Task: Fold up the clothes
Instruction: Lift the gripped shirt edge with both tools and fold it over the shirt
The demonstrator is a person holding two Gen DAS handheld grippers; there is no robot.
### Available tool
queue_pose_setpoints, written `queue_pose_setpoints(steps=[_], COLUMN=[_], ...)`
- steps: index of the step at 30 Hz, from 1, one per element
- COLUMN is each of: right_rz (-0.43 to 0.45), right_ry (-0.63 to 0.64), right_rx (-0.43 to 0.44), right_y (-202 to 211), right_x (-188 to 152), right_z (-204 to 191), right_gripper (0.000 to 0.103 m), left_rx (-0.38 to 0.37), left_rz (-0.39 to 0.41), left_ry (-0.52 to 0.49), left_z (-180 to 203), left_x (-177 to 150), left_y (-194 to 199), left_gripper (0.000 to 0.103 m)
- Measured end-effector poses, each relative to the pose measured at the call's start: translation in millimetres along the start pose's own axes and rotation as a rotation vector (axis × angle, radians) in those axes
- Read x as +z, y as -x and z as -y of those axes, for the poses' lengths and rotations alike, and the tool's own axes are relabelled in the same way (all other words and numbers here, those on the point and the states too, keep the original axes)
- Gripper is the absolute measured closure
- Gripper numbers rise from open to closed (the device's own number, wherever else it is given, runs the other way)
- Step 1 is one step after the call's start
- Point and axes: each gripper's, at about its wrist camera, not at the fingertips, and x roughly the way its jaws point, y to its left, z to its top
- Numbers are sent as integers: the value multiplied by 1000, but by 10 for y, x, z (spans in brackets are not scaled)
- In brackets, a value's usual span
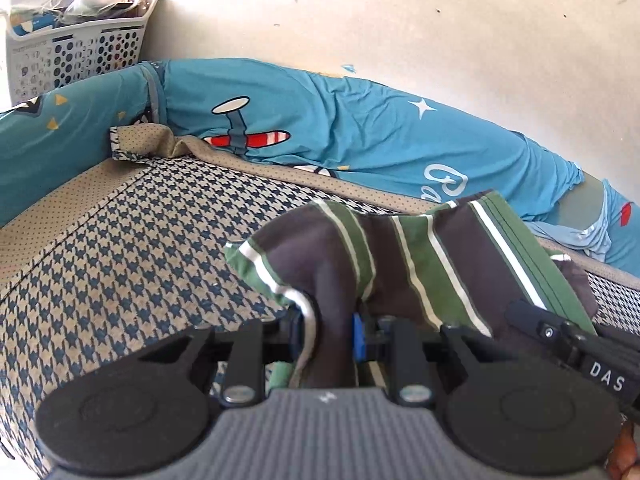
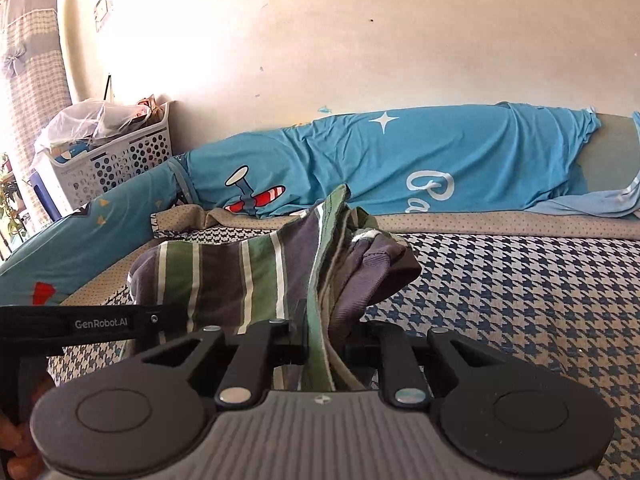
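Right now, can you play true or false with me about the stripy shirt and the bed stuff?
1. Both grippers are pinching the striped garment. True: the left gripper and the right gripper are each shut on its cloth.
2. The garment has red and yellow stripes. False: its stripes are green, dark purplish-grey and white.
3. A white laundry basket stands by the wall, with things in it. True.
4. The bed cover is plain pink. False: it has a blue and beige houndstooth pattern.
5. The blue bolster shows a red-and-white aeroplane and a white star. True.
6. The garment lies neatly folded flat. False: it is bunched and held up between the grippers.
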Motion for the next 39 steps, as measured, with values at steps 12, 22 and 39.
queue_pose_setpoints(steps=[12, 22, 39], right_rz=[-20, -25, -40], right_ry=[54, 70, 105], right_rx=[72, 117, 160], right_y=[-419, -752, -1086], right_x=[148, 282, 335], right_z=[-532, -921, -1337], right_gripper=[87, 87, 87], left_rx=[87, 155, 224], left_rz=[21, 30, 42], left_ry=[109, 176, 199], left_z=[-574, -1003, -1452], left_x=[153, 328, 433], left_y=[16, 14, 0], left_gripper=[82, 82, 82])
